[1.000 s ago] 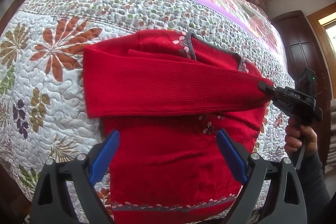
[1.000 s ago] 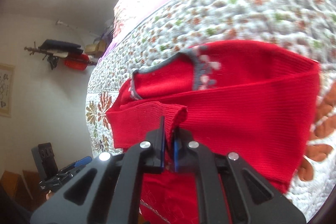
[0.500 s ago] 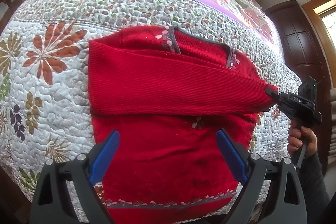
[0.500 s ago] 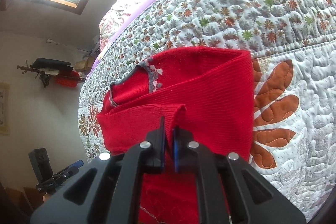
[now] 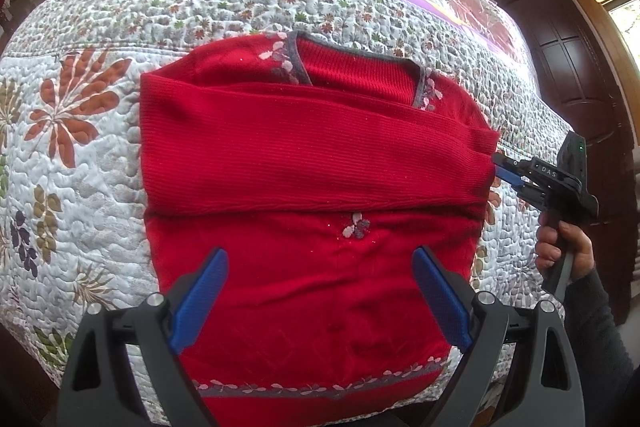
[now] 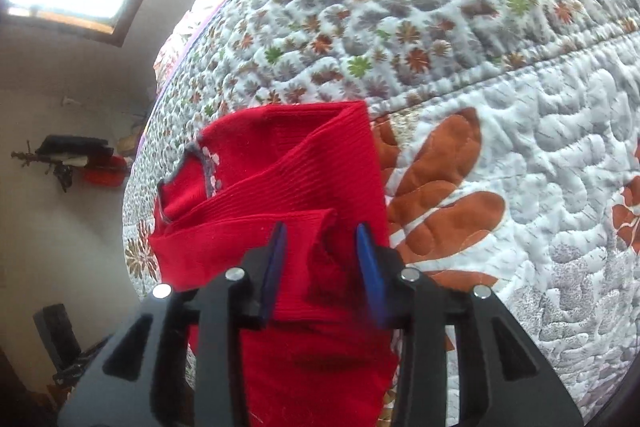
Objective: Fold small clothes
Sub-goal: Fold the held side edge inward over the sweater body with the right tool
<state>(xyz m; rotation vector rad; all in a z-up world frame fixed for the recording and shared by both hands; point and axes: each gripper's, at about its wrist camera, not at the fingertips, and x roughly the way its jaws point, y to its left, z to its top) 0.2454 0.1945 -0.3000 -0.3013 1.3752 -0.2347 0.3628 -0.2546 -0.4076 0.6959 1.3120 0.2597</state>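
The left gripper (image 5: pixel 320 301) sits at the bottom of its own view, blue-padded fingers (image 5: pixel 200 297) spread wide. The right gripper (image 6: pixel 322 269) has its jaws parted. At the right edge of the left view, a hand (image 5: pixel 562 247) grips its handle, dark sleeve (image 5: pixel 596 327) below.

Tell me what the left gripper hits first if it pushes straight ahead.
Most likely the red sweater: the open left gripper hovers over its lower body, pointing toward the folded sleeve. How high it hangs above the cloth is unclear.
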